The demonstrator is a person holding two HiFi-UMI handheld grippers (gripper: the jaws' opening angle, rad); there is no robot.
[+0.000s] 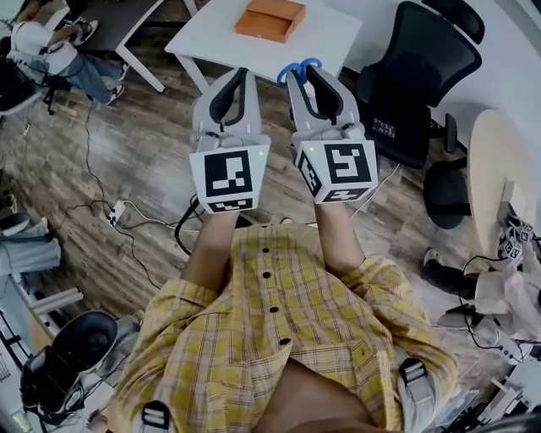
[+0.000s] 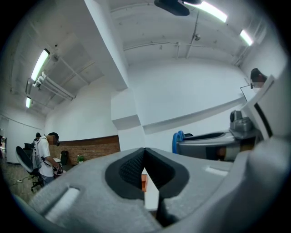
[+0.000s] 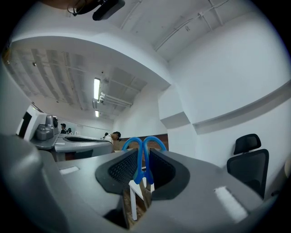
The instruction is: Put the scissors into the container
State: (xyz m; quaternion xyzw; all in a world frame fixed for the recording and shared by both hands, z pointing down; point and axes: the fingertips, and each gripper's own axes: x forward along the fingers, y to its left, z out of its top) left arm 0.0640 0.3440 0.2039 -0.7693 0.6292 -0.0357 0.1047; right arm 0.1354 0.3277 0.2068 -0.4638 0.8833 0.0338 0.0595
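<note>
My right gripper (image 1: 304, 78) clamps the blue scissors (image 1: 296, 67), my left gripper (image 1: 238, 76) is clenched empty. The white table's (image 1: 211, 38) near edge lies ahead, with the orange container (image 1: 270, 19) farther.

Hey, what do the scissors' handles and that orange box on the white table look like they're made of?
The scissors: the handles look like smooth, slightly glossy blue plastic, judging by the even colour and rounded moulded loops. The orange box: probably cardboard or wood with a matte finish, going by its flat faces and crisp edges, but it is too far away to tell which.

White table (image 1: 213, 35), orange box (image 1: 270, 19) lying on it
</note>
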